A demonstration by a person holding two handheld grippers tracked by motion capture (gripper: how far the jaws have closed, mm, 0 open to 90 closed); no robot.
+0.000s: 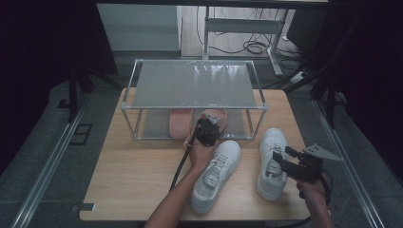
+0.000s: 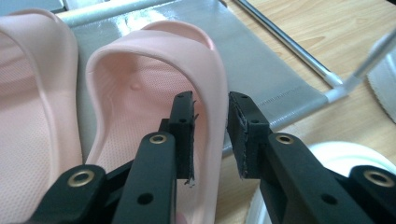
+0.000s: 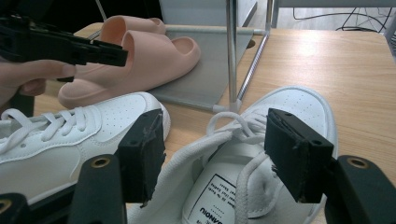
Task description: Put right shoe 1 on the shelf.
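Two pink slippers lie on the rack's lower shelf. My left gripper reaches in at the right slipper. In the left gripper view the jaws straddle that slipper's right side wall, one pad inside and one outside. The left gripper is open, its pads not pressing. The other slipper lies just to the left. My right gripper hovers wide open over the right white sneaker, above its laces and opening, gripping nothing. The left white sneaker lies beside my left forearm.
The metal rack stands at the back of the wooden table, and its top shelf is bare. A rack post rises close to the right sneaker's toe. Dark curtains and cables lie beyond the table.
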